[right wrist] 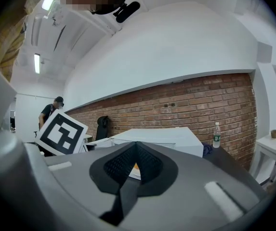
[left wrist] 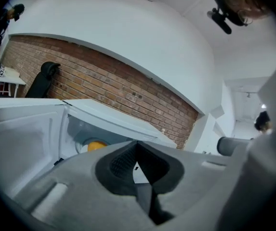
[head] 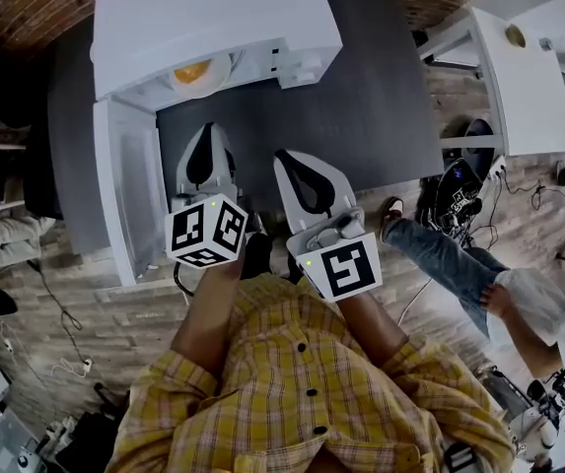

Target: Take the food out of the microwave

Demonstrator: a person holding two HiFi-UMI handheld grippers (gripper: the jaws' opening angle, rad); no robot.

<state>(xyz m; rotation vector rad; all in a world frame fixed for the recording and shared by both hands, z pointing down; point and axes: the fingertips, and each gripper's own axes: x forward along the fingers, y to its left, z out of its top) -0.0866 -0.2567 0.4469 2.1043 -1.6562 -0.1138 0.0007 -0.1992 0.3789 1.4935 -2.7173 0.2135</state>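
Microwave (head: 213,18): white, at the dark tabletop's (head: 371,97) far edge; door (head: 129,180) swung open.
Food (head: 192,70): orange-yellow, on a white plate (head: 215,75) inside the microwave.
Left gripper (head: 209,131): jaws clenched, empty, just before the opening.
Right gripper (head: 284,158): jaws clenched, empty, beside the left.

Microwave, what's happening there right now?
A person holds two grippers in front of the microwave, whose door stands swung open on the left. A plate with yellow food sits inside. The left gripper and right gripper are both short of the opening, over the dark table, fingers together and holding nothing. The food has not been touched yet.
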